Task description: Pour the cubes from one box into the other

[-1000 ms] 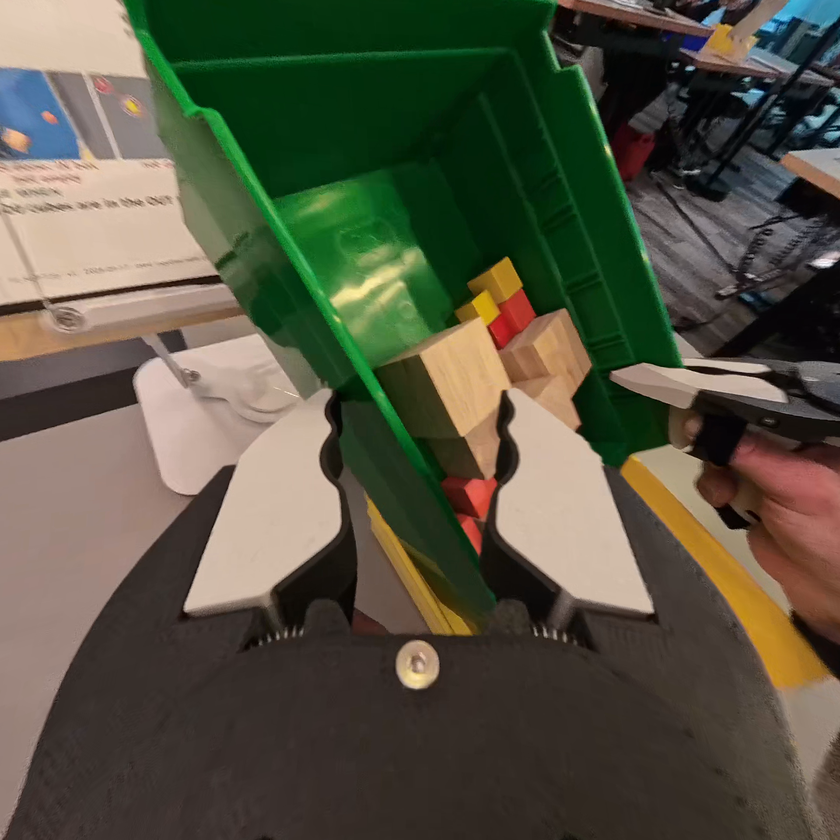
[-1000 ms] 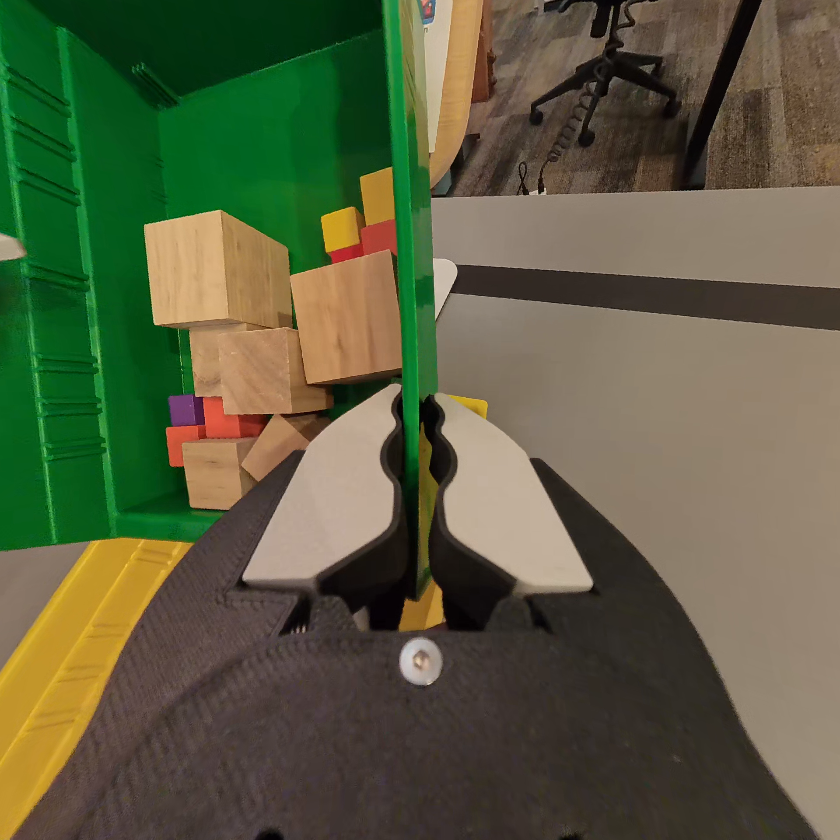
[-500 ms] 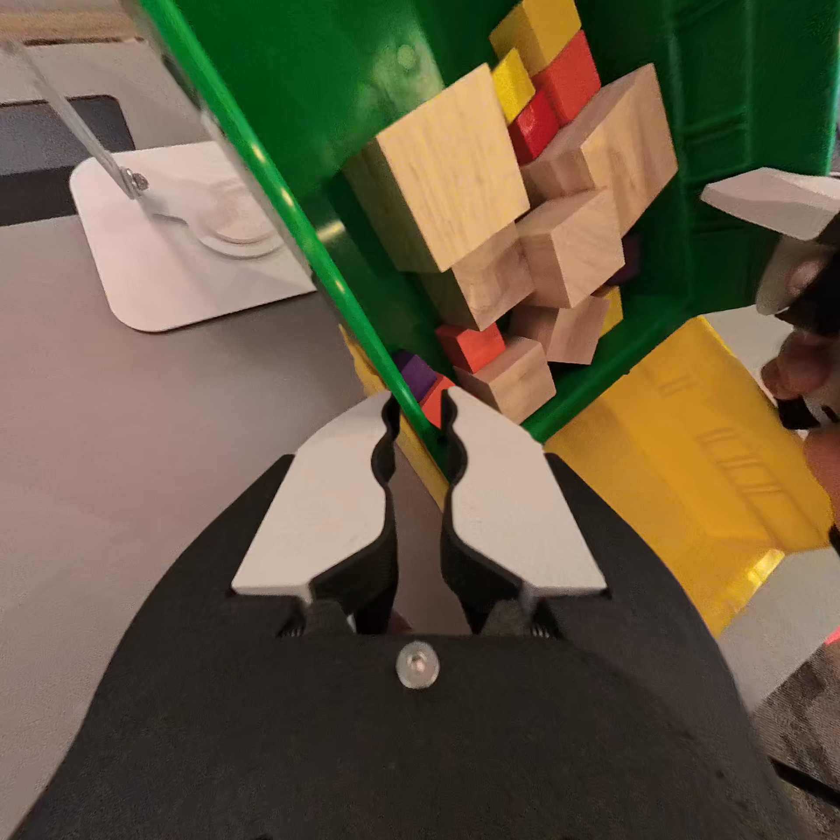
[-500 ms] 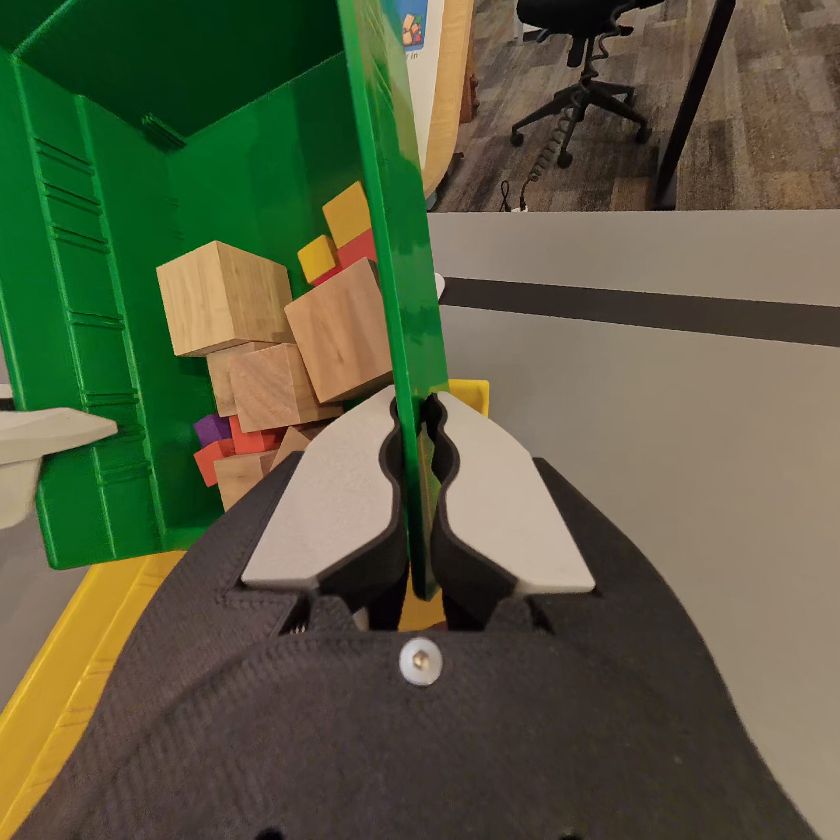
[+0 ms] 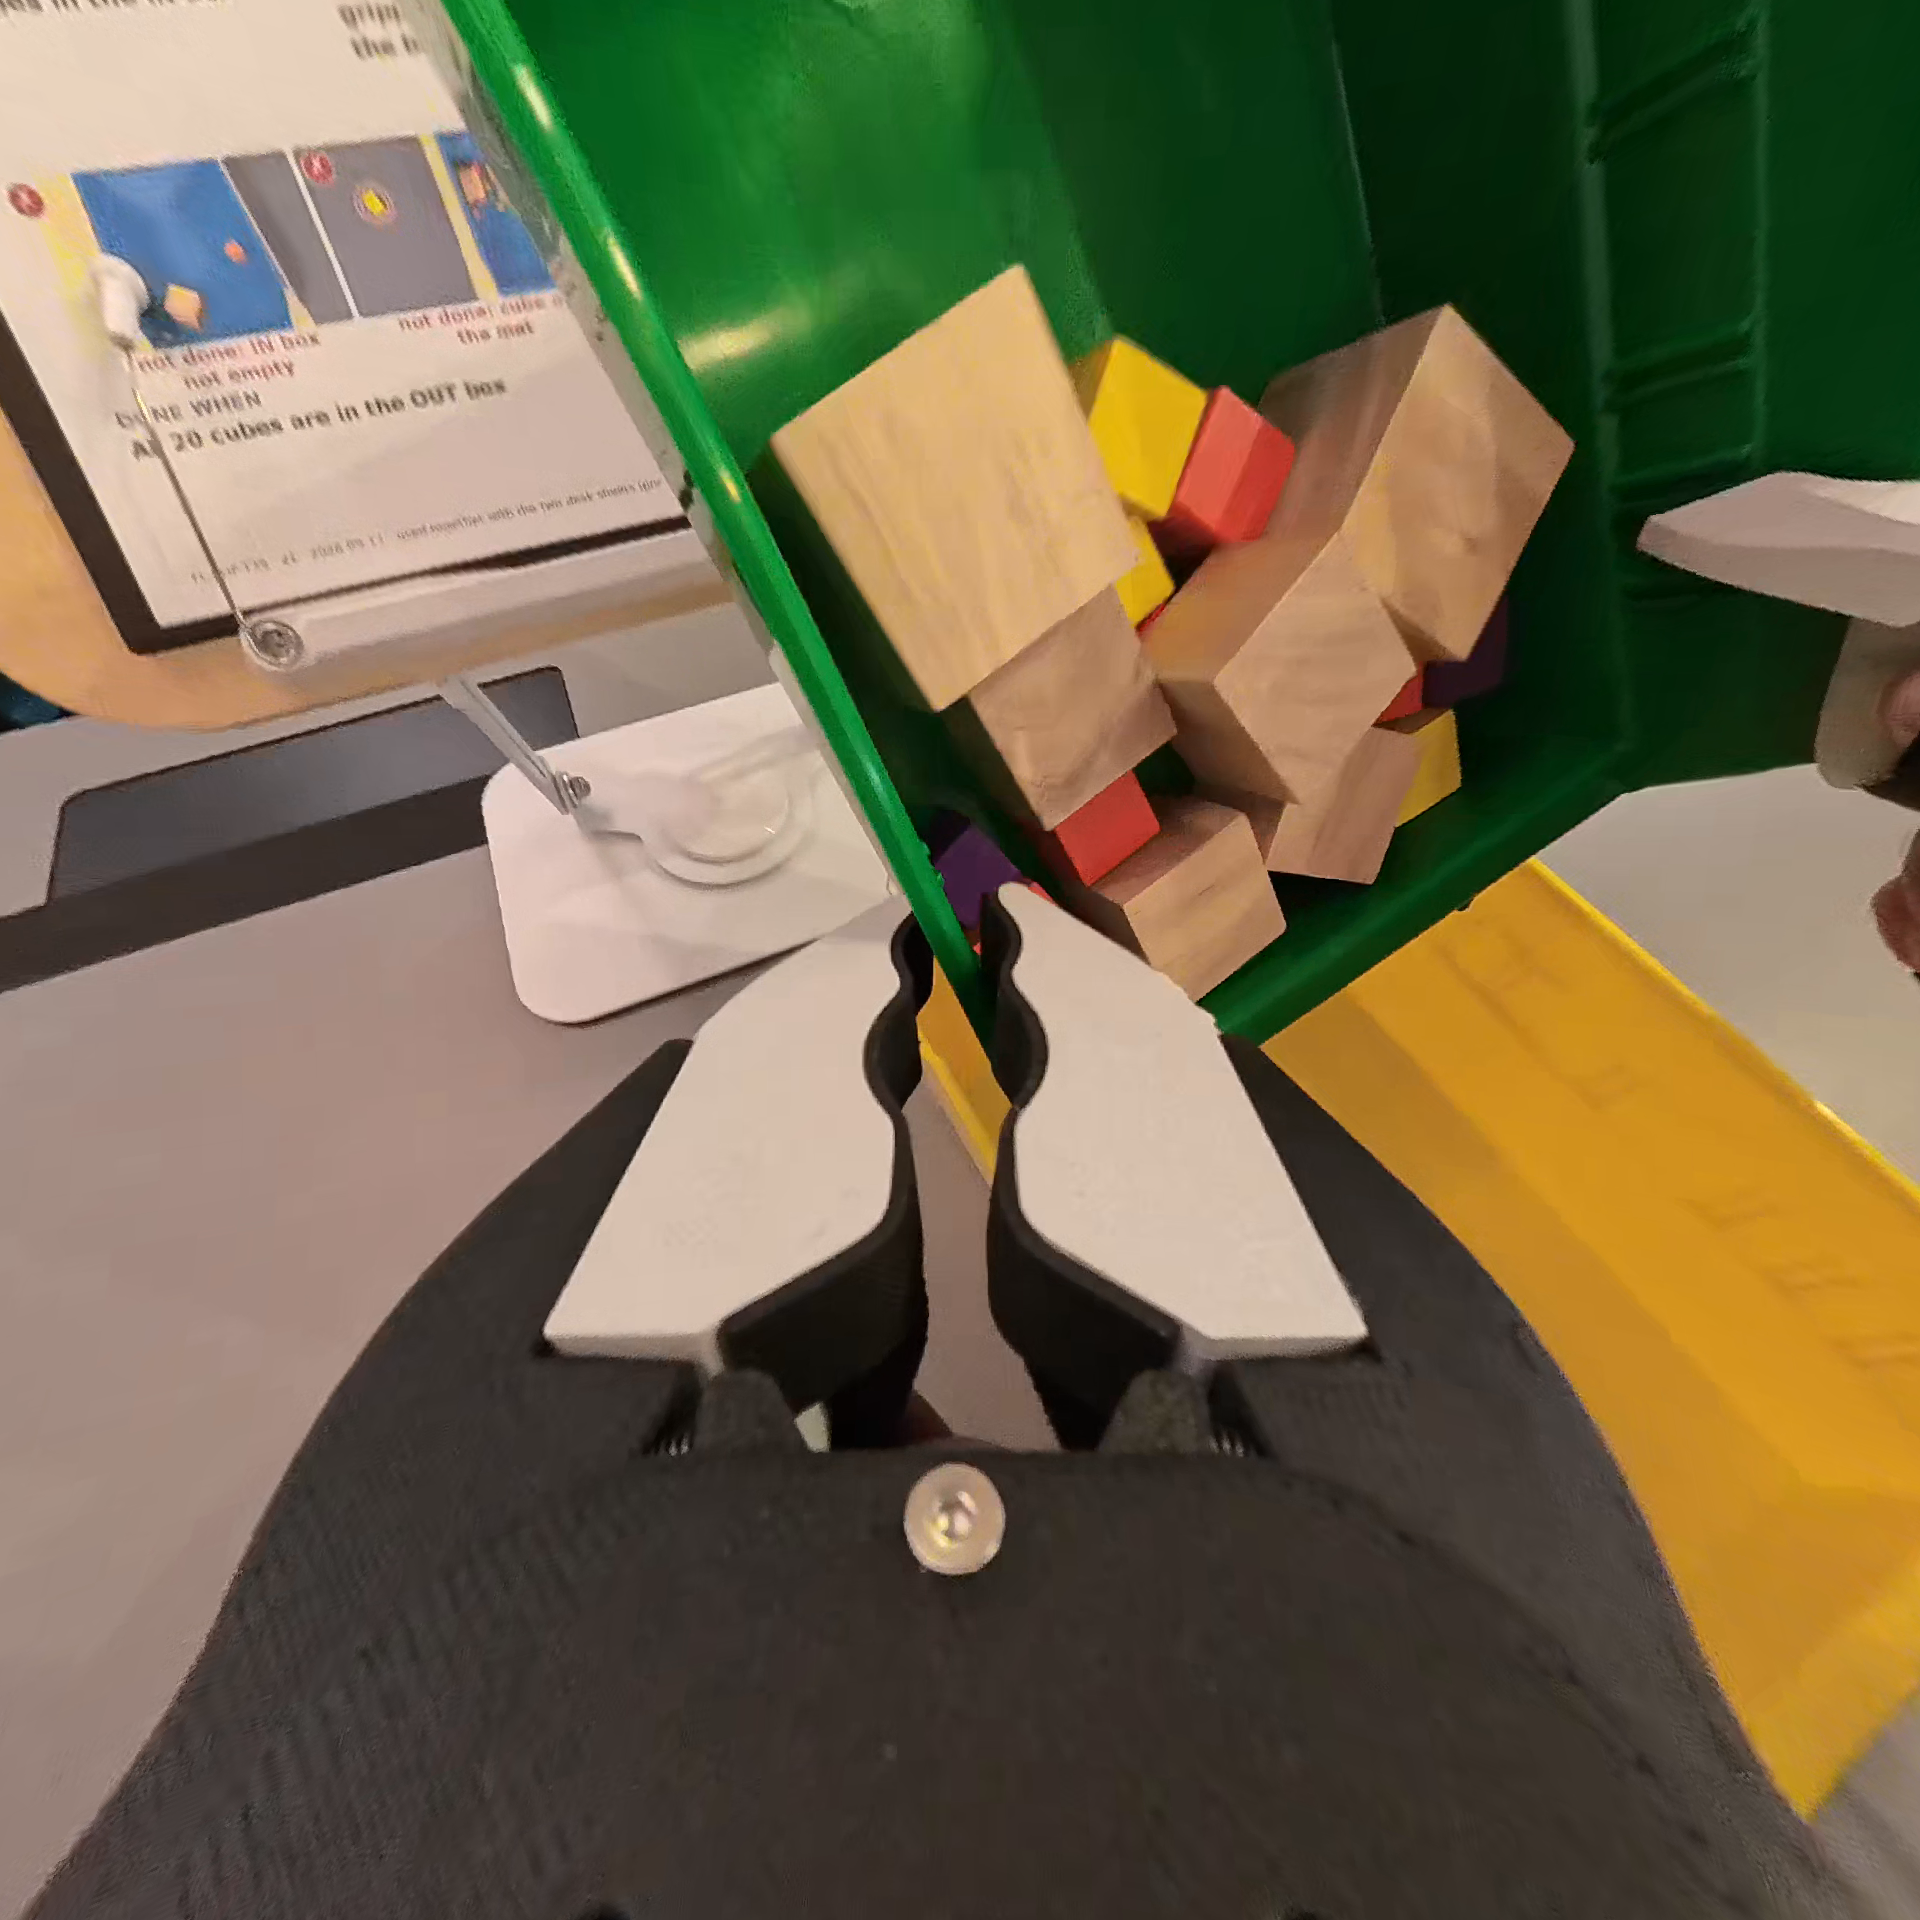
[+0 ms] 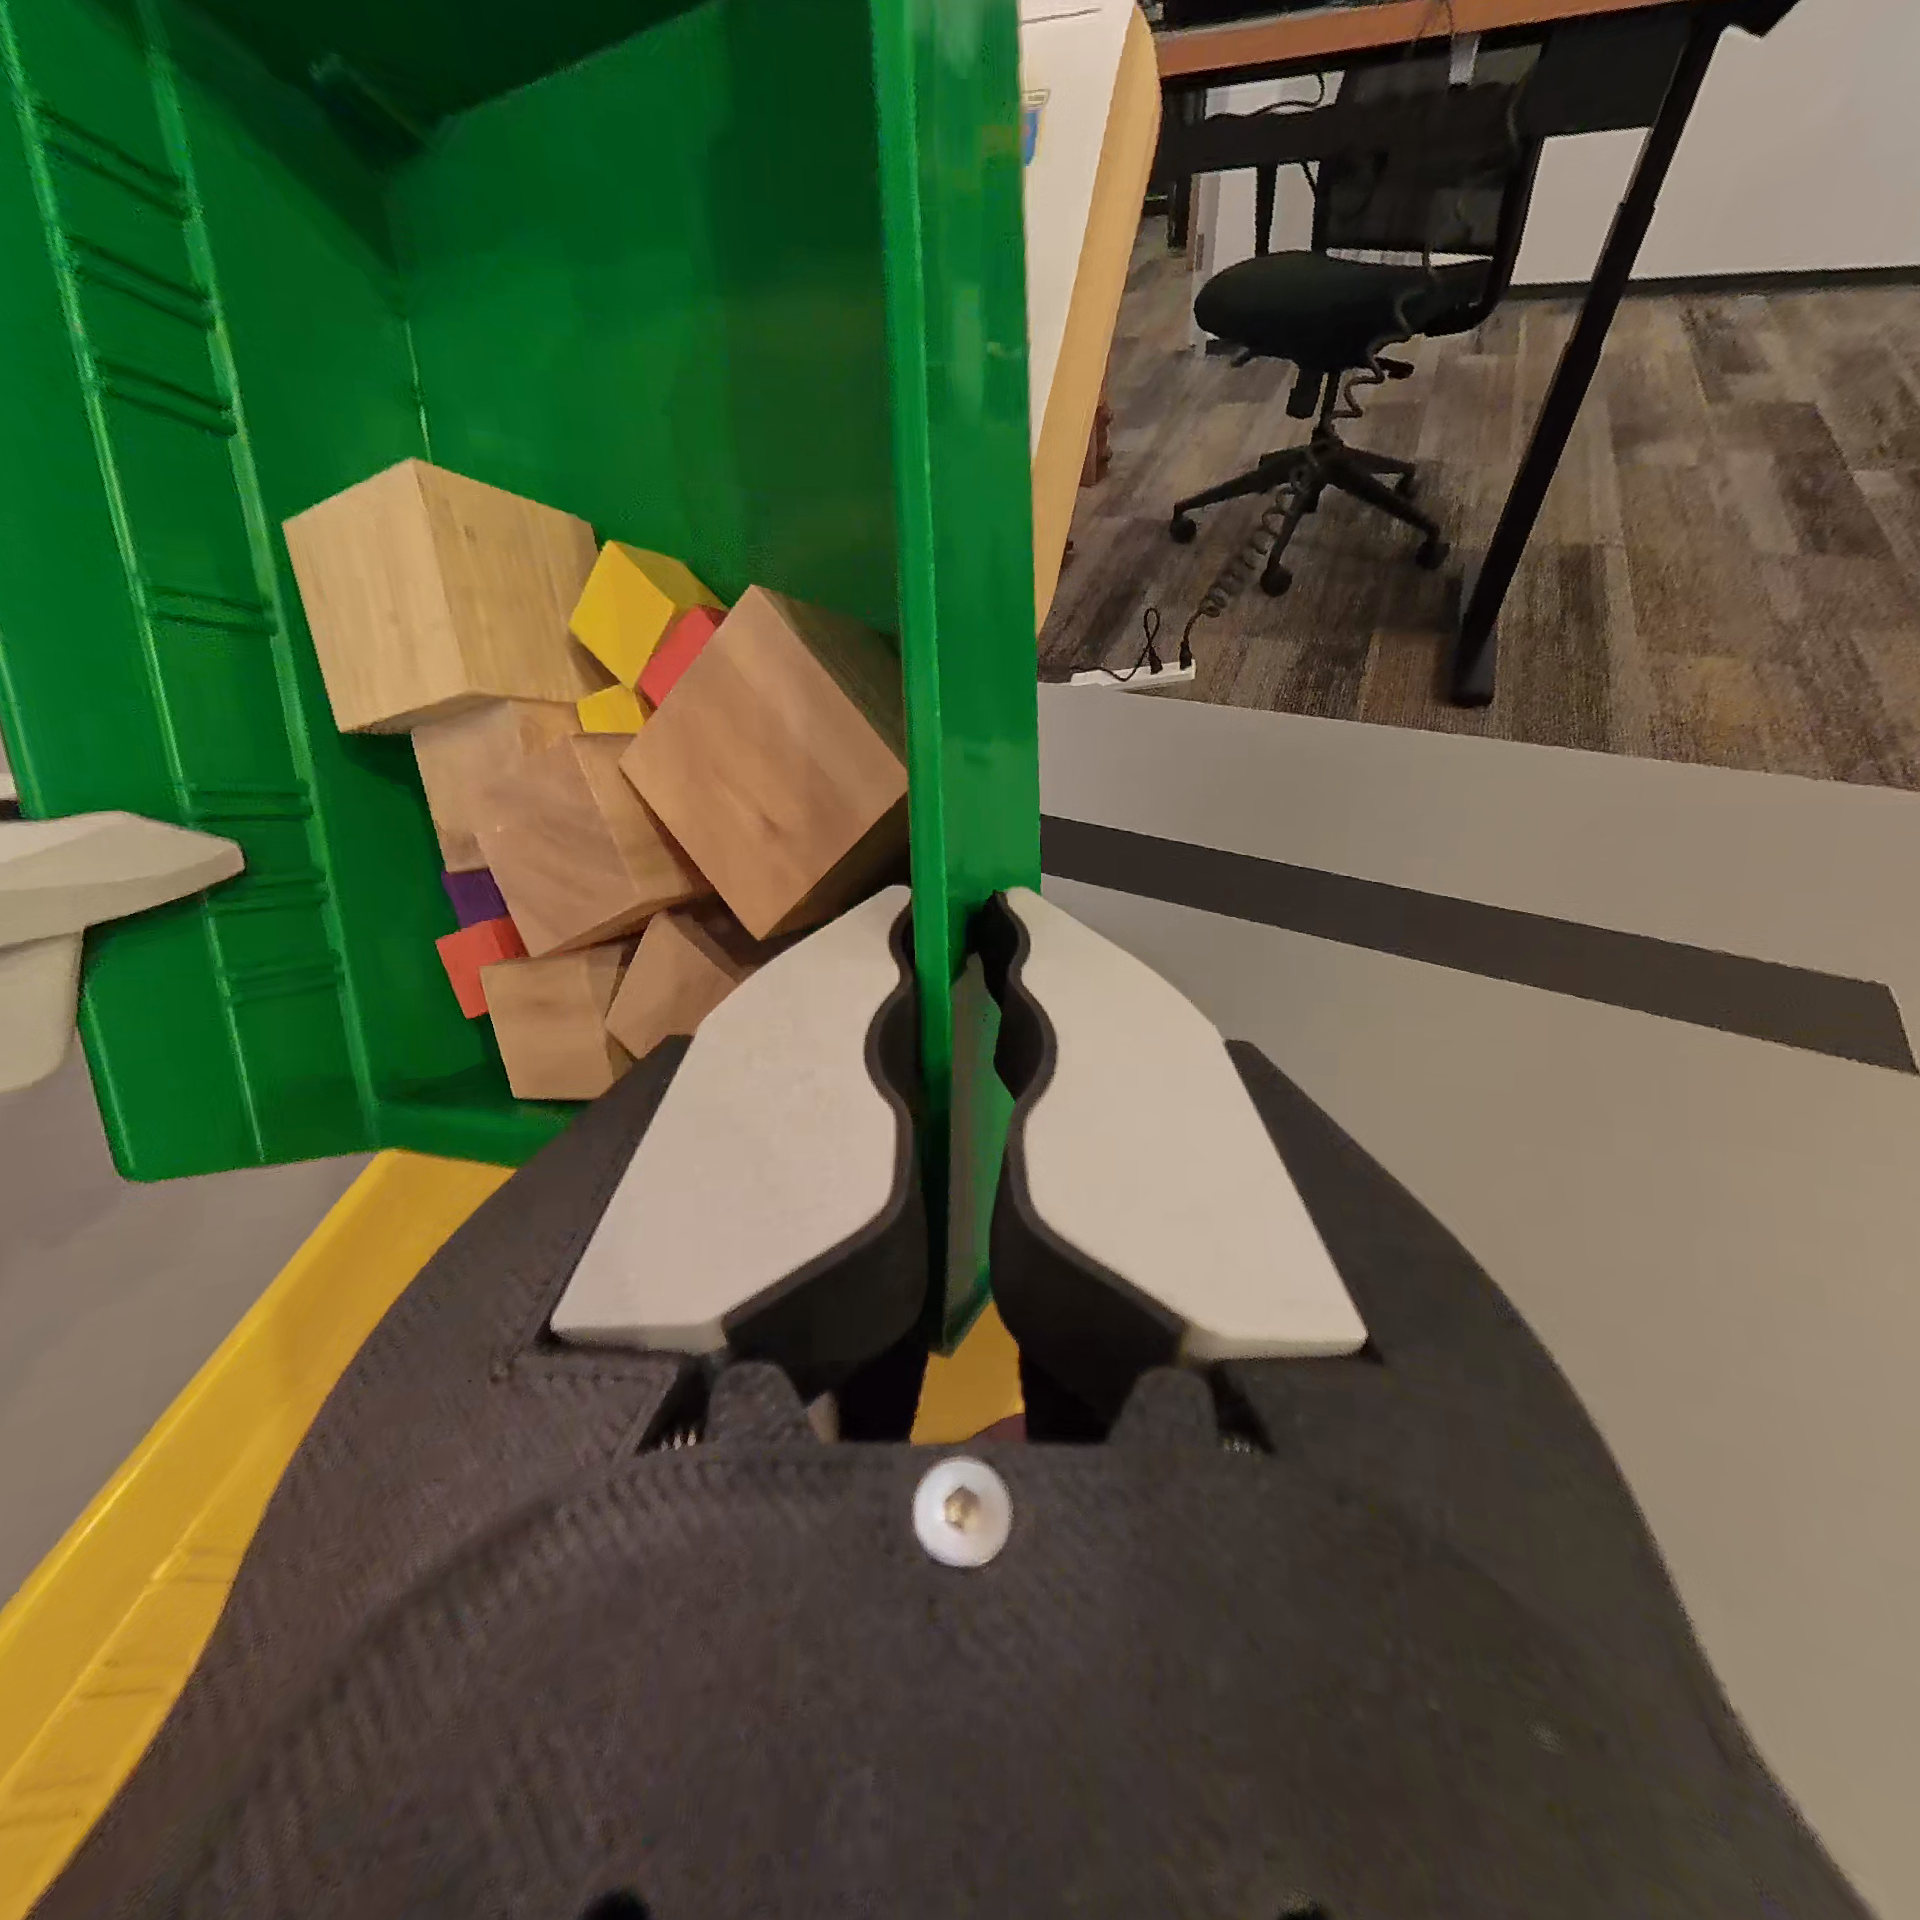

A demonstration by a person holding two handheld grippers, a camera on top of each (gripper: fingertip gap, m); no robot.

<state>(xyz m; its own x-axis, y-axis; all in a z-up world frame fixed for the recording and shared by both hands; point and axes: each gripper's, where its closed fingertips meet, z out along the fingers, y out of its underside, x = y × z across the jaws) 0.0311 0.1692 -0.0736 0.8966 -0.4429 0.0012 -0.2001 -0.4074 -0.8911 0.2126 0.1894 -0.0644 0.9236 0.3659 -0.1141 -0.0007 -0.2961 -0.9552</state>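
Note:
The green box [image 5: 1195,156] is lifted and tipped steeply over the yellow box [image 5: 1558,1195]. Wooden, yellow, red and purple cubes [image 5: 1247,644] are piled against its lower end wall. My left gripper [image 5: 951,935] is shut on the green box's left side wall near that lower corner. My right gripper [image 6: 951,914] is shut on the opposite side wall of the green box [image 6: 644,312], with the cubes [image 6: 623,810] to its left. The yellow box [image 6: 187,1403] lies below. The right gripper's finger also shows at the right edge of the left wrist view [image 5: 1787,561].
A white instruction sheet on a stand [image 5: 343,364] with a white base [image 5: 665,842] is behind the boxes on the grey table [image 6: 1558,1195]. An office chair [image 6: 1340,312] and desk legs are on the floor beyond the table.
The green box has tipped further and lifted a little. The cubes have slid and shifted against its lower end wall. Both grippers have stayed shut on its side walls.

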